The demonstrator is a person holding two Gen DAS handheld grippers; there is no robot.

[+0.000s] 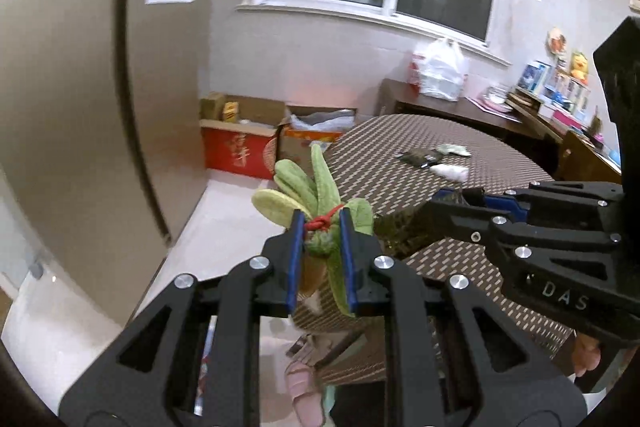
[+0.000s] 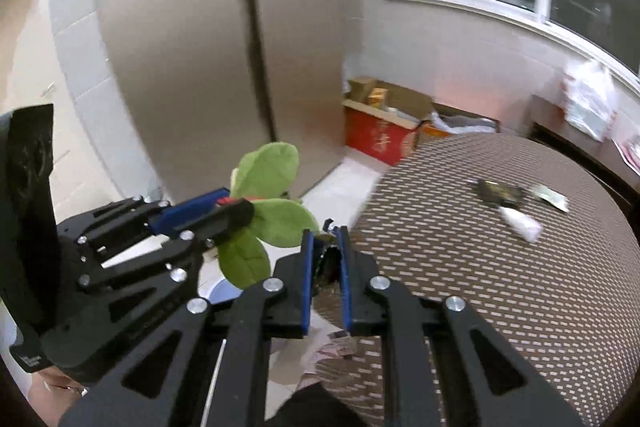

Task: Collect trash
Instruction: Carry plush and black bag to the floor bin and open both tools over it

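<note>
Left tool (image 1: 322, 227) grips green plush toy (image 1: 316, 187); right tool (image 2: 325, 247) pinches dark wrapper (image 2: 330, 259), both off table (image 2: 500, 287) edge, likely bin-bound.

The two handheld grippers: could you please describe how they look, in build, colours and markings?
Both are alike: the left gripper and right gripper have black skeletal linkage arms with triangular cut-outs, round silver pivot bolts, and blue pads lining the jaws. The right gripper's side carries white "DAS" lettering. No cables show.
</note>
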